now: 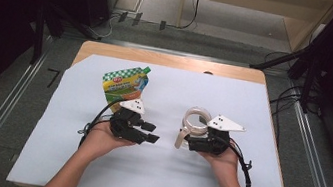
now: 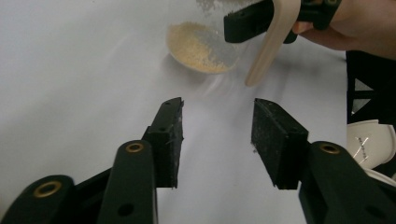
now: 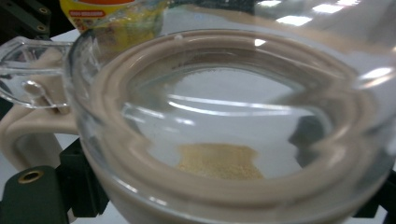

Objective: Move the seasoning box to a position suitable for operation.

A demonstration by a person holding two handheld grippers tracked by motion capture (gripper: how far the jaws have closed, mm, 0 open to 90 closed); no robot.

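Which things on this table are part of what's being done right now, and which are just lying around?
In use:
- clear jar with beige rim and clip, held in the right gripper
- yellow granules in the jar's bottom
- green and yellow pouch behind the left gripper, whose fingers stand apart on nothing

Lying about:
- pale sheet covering the table
- cables on the floor

So it's a wooden table (image 1: 169,60) with a big pale sheet (image 1: 152,172) spread over nearly the whole top, only a strip of bare wood peeking out along the upper edge. A green and yellow pouch (image 1: 125,85) lies on the sheet, left of centre.
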